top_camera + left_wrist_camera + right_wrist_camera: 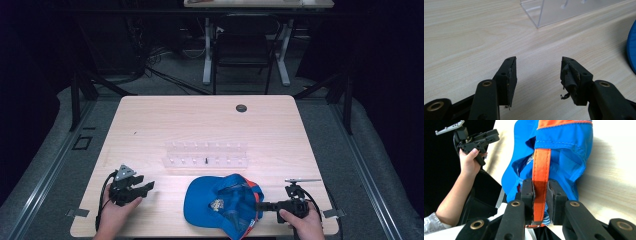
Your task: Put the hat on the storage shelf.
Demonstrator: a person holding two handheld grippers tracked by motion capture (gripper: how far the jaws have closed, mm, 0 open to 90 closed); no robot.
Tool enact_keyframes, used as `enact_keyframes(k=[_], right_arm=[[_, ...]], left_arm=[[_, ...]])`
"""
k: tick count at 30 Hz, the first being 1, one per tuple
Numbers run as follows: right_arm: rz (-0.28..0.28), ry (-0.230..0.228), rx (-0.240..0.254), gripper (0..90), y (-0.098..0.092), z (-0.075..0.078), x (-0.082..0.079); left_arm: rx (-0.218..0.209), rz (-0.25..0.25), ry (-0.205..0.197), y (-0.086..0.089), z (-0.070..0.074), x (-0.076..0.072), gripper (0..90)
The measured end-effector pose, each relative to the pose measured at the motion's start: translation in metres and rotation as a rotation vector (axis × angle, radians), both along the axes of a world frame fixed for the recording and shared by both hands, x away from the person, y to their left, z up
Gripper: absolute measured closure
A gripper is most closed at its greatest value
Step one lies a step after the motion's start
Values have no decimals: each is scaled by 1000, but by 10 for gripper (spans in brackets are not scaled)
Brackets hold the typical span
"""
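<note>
Caps: one blue cap (222, 202), lower centre, overhanging near table (150, 115) edge.
Left gripper (142, 189): released, lower left.
Right gripper (540, 195): clenched on orange strap (541, 167).
Racks: one clear rack (206, 154), mid-frame.
Room: bare wood above rack.

Blue cloth cap (222, 202), matt wood table (150, 120), clear plastic rack (206, 154)

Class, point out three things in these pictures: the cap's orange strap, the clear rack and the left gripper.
Orange strap (541, 167), right gripper view, mid-strap.
Rack (206, 154), high view, its middle.
Left gripper (538, 72), left gripper view, between its open jaws.
</note>
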State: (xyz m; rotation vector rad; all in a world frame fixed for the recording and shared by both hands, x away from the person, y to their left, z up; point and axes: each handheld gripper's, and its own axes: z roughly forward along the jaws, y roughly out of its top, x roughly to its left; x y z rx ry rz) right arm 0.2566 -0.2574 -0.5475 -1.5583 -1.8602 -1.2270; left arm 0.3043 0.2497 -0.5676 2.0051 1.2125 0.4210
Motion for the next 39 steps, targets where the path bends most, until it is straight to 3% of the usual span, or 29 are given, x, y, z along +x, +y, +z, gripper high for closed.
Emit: enact_keyframes(k=[6, 11, 19, 22, 31, 39], right_arm=[[-46, 7, -43, 775, 0, 13, 3], [-48, 21, -100, 775, 4, 30, 10], [5, 63, -224, 775, 15, 62, 25], [-11, 67, -239, 775, 19, 71, 30], [53, 54, -340, 775, 32, 103, 44], [68, 58, -342, 775, 41, 121, 50]], left_arm=[[-5, 5, 1, 0, 0, -1, 474], [-2, 0, -1, 0, 0, 0, 474], [-8, -2, -1, -1, 1, -1, 474], [-10, -3, 0, 0, 1, -1, 474], [-13, -3, 0, 0, 1, -1, 474], [-17, -6, -1, 0, 1, -1, 472]])
